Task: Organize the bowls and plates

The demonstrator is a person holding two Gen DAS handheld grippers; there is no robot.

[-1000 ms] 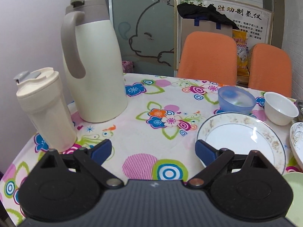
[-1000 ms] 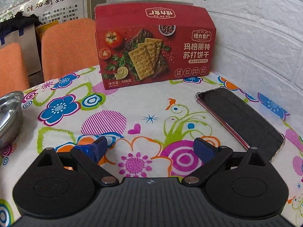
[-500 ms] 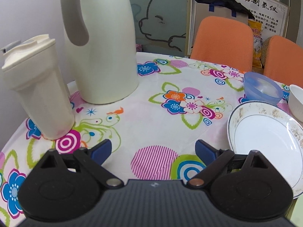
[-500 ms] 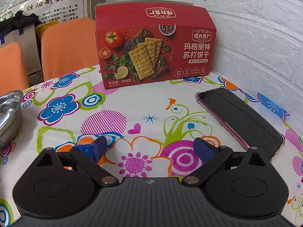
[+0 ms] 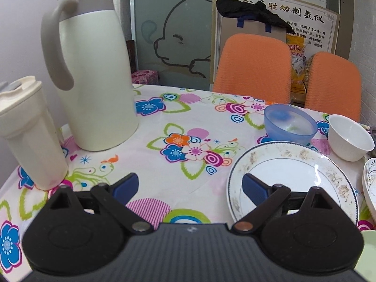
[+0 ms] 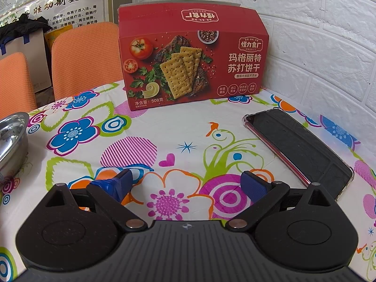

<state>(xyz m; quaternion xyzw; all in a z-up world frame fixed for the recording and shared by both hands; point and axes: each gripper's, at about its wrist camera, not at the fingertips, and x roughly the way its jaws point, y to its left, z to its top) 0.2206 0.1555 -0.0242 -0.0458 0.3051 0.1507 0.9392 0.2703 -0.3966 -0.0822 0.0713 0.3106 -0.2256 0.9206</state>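
The dirty white plate (image 5: 291, 178), rimmed with a thin dark line and smeared with food residue, lies flat on the floral tablecloth (image 5: 183, 127), and its near-left edge is overlapped in view by the right finger of the left gripper (image 5: 190, 186). That gripper is held wide apart and empty. Just behind the plate a blue plastic bowl (image 5: 290, 124) is seen, with a white ceramic bowl (image 5: 350, 141) beside it. To be gripped well, the plate rim should probably be approached low and from the side, so that one finger is slid under the lip. The right gripper (image 6: 186, 183) is also spread wide and empty, over bare cloth between a steel bowl (image 6: 11, 138) and a phone (image 6: 298, 150).
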